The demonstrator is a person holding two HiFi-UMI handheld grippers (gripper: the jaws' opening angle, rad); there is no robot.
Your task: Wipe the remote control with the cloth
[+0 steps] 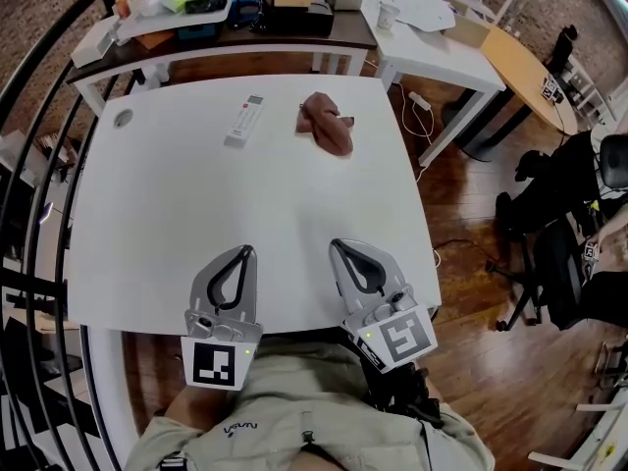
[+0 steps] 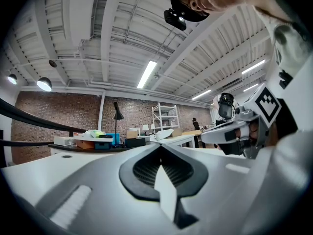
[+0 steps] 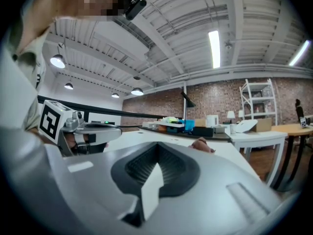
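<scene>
Remote control point(image 1: 244, 121): I count one, pale and slim, lying flat near the far edge of the white counter point(image 1: 177, 214), its length angled slightly. One cloth point(image 1: 327, 126), reddish-brown and crumpled, sits near it on its right, apart from it and not touching. In the right gripper view the cloth point(image 3: 203, 144) shows just past the jaw tips as a small bump.

I have two tongs. The left tongs point(image 1: 245, 251) and the right tongs point(image 1: 339, 246) rest side by side over the near edge of the counter, well apart from both the remote and the cloth. Each is closed with its jaw tips meeting and nothing between them, as the left tongs point(image 2: 160, 148) and the right tongs point(image 3: 157, 146) show in their own views.

One round grommet point(image 1: 123, 118) sits at the counter's far left corner. Behind stands a dark table point(image 1: 294, 35) crowded with boxes and trays, and office chairs point(image 1: 559, 253) stand at the right.

Each marker cube carries black-and-white squares. Small print on my clothing point(image 1: 240, 427) is too small to read.
</scene>
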